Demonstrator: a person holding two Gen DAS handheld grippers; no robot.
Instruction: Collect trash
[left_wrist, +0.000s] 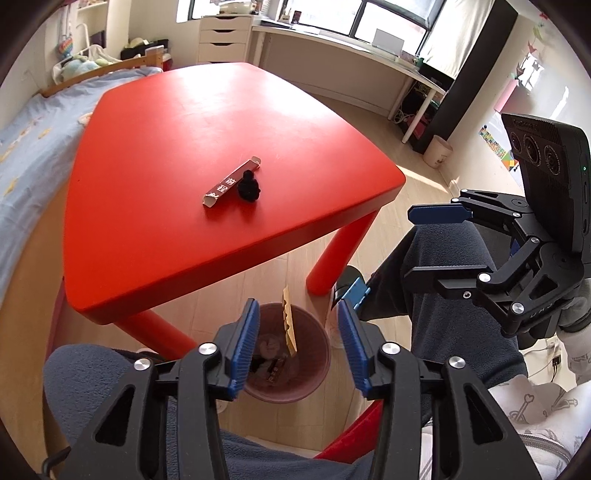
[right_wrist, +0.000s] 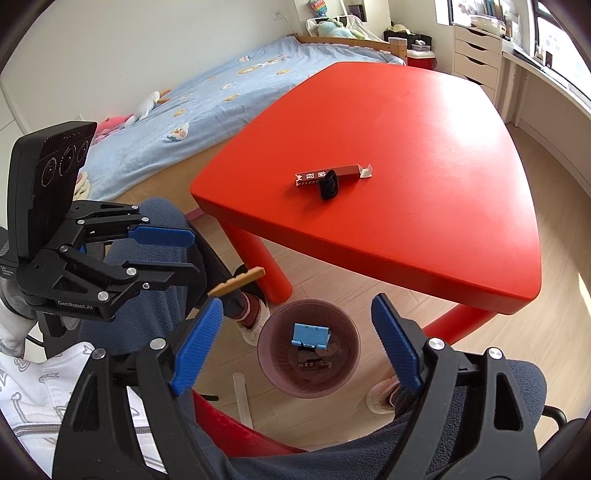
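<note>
So both claws are wide open and empty: left claw (left_wrist: 297, 341) right above the bin (left_wrist: 291, 354), a tan card (left_wrist: 289, 323) dropping between its fingers. Ahead on the counter (left_wrist: 207, 125), the light stiff box (left_wrist: 232, 181) wants a mid-length pinch; the soft black wad (left_wrist: 249, 187) squishes anywhere. Right claw (right_wrist: 297, 343) too.

left gripper (left_wrist: 297, 343) — black linkage, ribbed blue pads, silver screws | right gripper (right_wrist: 299, 343) — same | trousers (left_wrist: 454, 295) — grey-blue fleece

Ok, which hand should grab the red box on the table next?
Probably the right hand-held gripper: open, empty, facing the red box. The left hand-held gripper is open over the bin, a tan strip in the air below it.
</note>
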